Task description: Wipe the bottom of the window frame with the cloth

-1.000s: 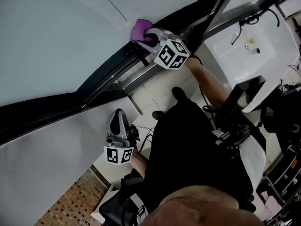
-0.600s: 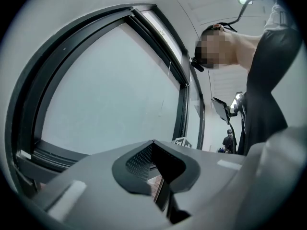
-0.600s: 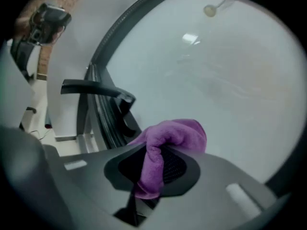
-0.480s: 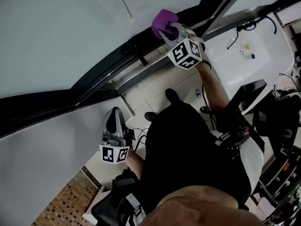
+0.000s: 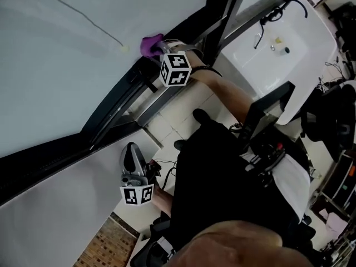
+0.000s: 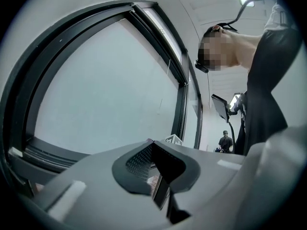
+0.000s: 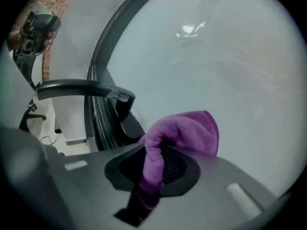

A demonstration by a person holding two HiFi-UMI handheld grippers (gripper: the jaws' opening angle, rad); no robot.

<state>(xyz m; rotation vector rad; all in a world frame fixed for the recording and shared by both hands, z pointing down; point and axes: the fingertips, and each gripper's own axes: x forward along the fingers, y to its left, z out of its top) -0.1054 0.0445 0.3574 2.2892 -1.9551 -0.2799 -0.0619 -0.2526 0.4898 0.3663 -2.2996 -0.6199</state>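
A purple cloth (image 5: 150,44) is pressed against the dark bottom rail of the window frame (image 5: 119,107), just below the glass. My right gripper (image 5: 158,50) is shut on it, with its marker cube behind it. In the right gripper view the cloth (image 7: 184,131) bulges out between the jaws of the right gripper (image 7: 153,162), with the frame (image 7: 103,114) running off to the left. My left gripper (image 5: 131,150) hangs low beside the person's leg, away from the frame. Its jaws (image 6: 153,169) are shut with nothing between them.
A blind cord's pull (image 5: 123,48) hangs on the glass just left of the cloth. A dark upright mullion (image 5: 219,7) rises to the right. Below are pale floor tiles (image 5: 172,121), a white basin top (image 5: 272,54), a black stand (image 5: 267,113) and brick flooring (image 5: 111,243).
The right gripper slid the cloth along the bottom rail toward the mullion, then back toward the cord pull. The left gripper has stayed low and still.
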